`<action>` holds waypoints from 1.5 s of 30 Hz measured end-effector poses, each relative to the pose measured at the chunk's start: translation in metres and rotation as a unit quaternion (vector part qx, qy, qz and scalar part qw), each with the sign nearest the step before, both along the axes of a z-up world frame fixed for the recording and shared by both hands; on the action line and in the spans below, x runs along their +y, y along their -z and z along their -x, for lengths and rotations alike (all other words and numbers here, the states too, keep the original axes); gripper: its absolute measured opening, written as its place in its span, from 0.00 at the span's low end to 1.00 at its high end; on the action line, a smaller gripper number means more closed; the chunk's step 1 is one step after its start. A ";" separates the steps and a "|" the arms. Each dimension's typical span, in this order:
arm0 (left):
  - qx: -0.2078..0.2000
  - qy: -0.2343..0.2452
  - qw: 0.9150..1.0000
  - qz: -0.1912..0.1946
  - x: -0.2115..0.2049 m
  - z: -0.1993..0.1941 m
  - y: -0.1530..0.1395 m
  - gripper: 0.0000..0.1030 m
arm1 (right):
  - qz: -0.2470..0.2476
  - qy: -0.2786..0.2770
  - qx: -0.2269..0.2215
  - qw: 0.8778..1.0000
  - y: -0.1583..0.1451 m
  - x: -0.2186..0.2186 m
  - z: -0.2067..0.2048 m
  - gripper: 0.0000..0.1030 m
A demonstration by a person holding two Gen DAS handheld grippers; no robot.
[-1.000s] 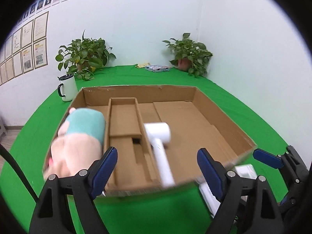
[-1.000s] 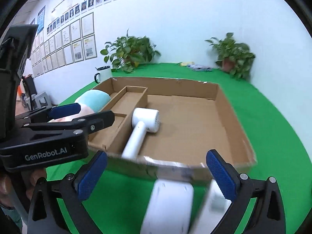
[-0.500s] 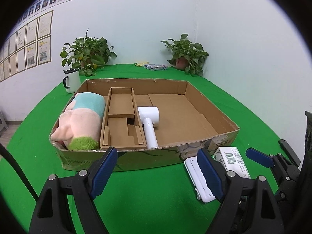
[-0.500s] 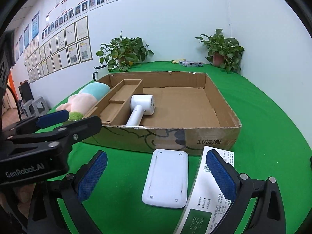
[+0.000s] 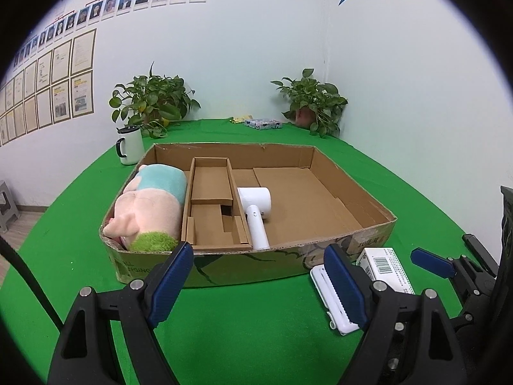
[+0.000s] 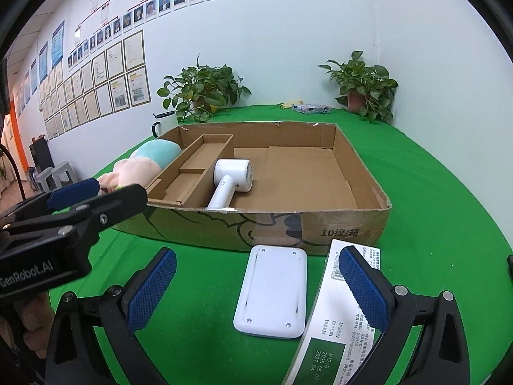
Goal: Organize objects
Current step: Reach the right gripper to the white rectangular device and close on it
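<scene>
An open cardboard box (image 5: 243, 266) (image 6: 288, 227) sits on the green table. Its left compartment holds a pink and teal plush toy (image 5: 150, 205) (image 6: 144, 163). A white hair dryer (image 5: 255, 211) (image 6: 231, 179) lies in the big compartment beside a cardboard insert (image 5: 211, 211). In front of the box lie a flat white device (image 6: 272, 292) (image 5: 333, 301) and a white carton (image 6: 333, 320) (image 5: 384, 266). My left gripper (image 5: 259, 280) is open and empty before the box's front wall. My right gripper (image 6: 258, 288) is open above the flat device, its right finger over the carton.
A white mug (image 5: 130, 146) stands behind the box at the left. Two potted plants (image 5: 150, 102) (image 5: 312, 102) and a small packet (image 5: 263, 124) sit along the back wall. The table's left edge drops to a floor with stools (image 6: 54, 176).
Both grippers have pulled back from the box, which now looks smaller and sharp. The flat white device and the carton have come into full view in front of it. Both grippers stay open.
</scene>
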State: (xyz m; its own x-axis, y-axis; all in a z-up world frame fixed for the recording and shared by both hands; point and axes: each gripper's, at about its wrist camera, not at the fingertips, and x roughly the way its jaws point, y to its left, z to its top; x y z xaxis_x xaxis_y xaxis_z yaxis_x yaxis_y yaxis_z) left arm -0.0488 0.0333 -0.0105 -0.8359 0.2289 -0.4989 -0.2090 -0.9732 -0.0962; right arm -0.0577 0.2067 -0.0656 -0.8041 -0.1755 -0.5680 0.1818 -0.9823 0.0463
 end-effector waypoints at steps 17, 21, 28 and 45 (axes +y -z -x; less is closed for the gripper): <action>-0.081 0.036 0.995 -0.055 -0.017 0.014 0.035 0.71 | 0.086 -0.113 -0.088 0.986 0.038 0.001 0.007 0.99; -0.085 0.031 0.994 -0.056 -0.020 0.014 0.039 0.71 | 0.075 -0.127 -0.121 0.982 0.056 -0.015 0.024 0.99; -0.096 0.031 0.993 -0.056 -0.022 0.018 0.045 0.71 | 0.026 -0.077 -0.113 0.990 0.069 -0.007 0.029 0.99; -0.202 0.104 0.968 -0.106 -0.017 0.011 0.078 0.71 | 0.010 -0.112 -0.149 0.982 0.075 -0.034 -0.005 0.79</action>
